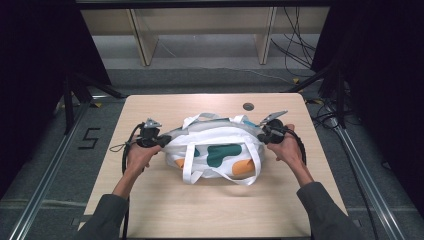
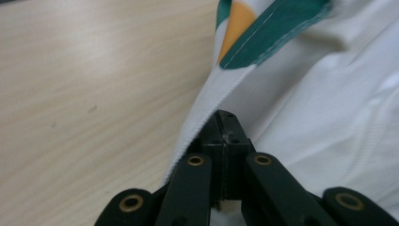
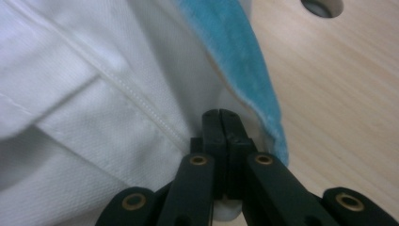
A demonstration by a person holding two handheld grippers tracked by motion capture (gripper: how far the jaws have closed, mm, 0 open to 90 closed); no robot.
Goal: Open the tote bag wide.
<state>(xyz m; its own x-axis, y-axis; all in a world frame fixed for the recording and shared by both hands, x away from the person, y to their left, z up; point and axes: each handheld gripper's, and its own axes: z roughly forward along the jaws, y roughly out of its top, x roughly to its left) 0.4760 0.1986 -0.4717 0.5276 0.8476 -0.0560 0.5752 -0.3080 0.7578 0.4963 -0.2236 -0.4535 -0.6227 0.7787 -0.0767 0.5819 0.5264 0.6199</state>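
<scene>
From the high view, a white tote bag [image 1: 215,150] with green and orange patches lies on a light wooden desk [image 1: 210,210], a little toward the far edge and about midway between the left and right edges. Its white strap handles [image 1: 192,165] loop down over the side facing the near edge. The left hand-held gripper [image 1: 161,141] meets the bag's left end, held by the person's left hand [image 1: 140,156]; the right hand-held gripper [image 1: 261,135] meets the bag's right end, held by the right hand [image 1: 287,147]. Both forearms come in over the near edge in grey sleeves [image 1: 327,212]. A small round grommet hole [image 1: 248,106] sits in the desk near the far edge, beyond the bag's right end.

In the left gripper view, the left hand-held gripper [image 2: 225,129] has its black jaws pressed together on a hemmed edge of the white fabric — the cloth runs up from the tips toward a green and orange patch [image 2: 263,28]. Bare desk wood [image 2: 84,103] lies to the left.

In the right gripper view, the right hand-held gripper [image 3: 220,123] is likewise closed tight, pinching white bag fabric [image 3: 94,94] beside a stitched seam. A turquoise band of fabric [image 3: 240,61] runs just right of the tips, and the grommet hole [image 3: 322,5] shows at the top edge — partly cut off.
</scene>
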